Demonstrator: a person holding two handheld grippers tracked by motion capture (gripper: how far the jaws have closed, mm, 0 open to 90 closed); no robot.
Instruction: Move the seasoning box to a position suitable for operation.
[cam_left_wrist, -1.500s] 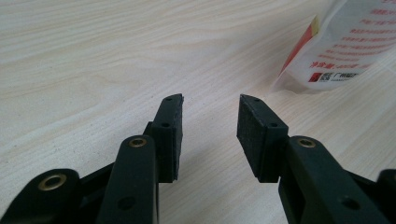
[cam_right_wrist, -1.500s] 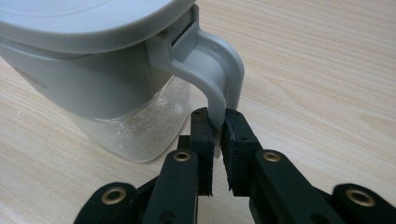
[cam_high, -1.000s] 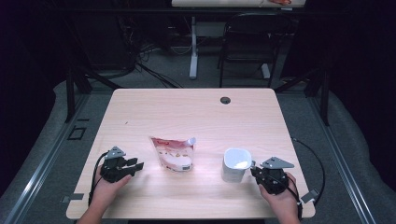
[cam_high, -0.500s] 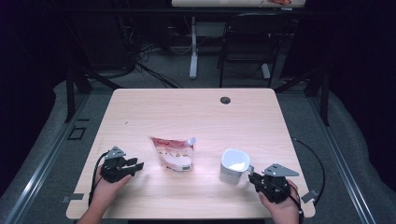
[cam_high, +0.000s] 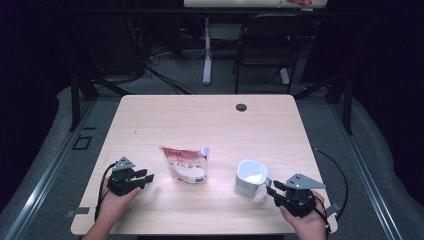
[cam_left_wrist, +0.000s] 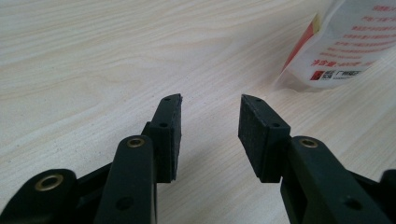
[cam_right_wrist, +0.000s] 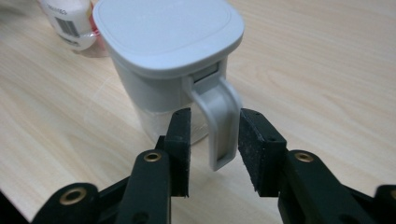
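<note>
- Now, high view: the right gripper had pulled back toward the table's near edge compared with a second earlier, lining up on the handle side of the white plastic lidded jug. The left gripper had not shifted and sat left of the white-and-red spouted refill pouch, apart from it. Jug and pouch both stayed put on the light wooden table.
- Left gripper view: jaws stood partly open with nothing between them, only bare table; the pouch lay ahead to the right, not touched.
- Right gripper view: jaws were open and straddled the jug's grey loop handle, one pad on each side, with gaps showing, so not yet clamped. Lid was on.
- Judgement: the retreat looked like alignment for a handle grab; closing on the handle seemed next, with the pouch left for the other hand.
</note>
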